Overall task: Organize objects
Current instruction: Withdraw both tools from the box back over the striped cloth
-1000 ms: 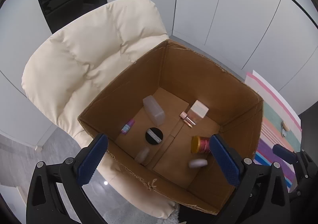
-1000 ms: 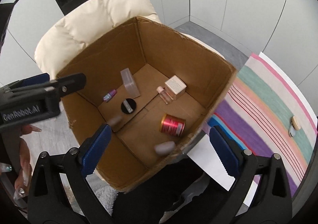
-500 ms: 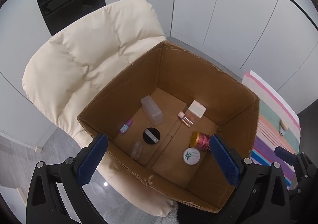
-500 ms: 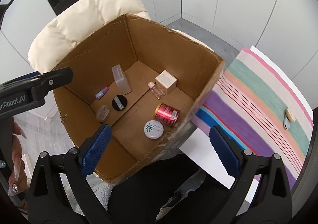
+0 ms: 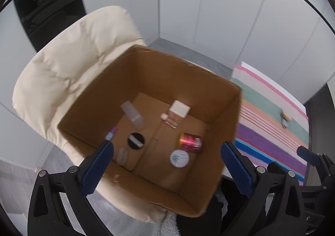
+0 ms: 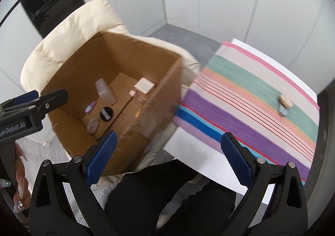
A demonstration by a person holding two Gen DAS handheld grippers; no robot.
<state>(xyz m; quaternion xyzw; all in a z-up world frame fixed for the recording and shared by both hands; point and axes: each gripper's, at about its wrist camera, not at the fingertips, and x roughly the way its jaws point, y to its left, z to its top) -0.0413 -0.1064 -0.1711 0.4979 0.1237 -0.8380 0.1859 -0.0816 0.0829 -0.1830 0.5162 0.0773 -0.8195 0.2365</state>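
An open cardboard box stands on a cream cushioned chair. Inside lie a red can, a round white tin, a black compact, a clear case, a white carton, a small pink bottle and a small purple tube. My left gripper is open and empty above the box's near edge. My right gripper is open and empty, to the right of the box. A small jar with a tan lid lies on the striped cloth.
The striped cloth covers a white table right of the chair. The jar also shows in the left wrist view. White cabinet doors stand behind. The person's dark-clothed legs are below the grippers.
A round white tin and a small clear item dropped into the box and came to rest. Both grippers have since swung to the right, towards the striped table.
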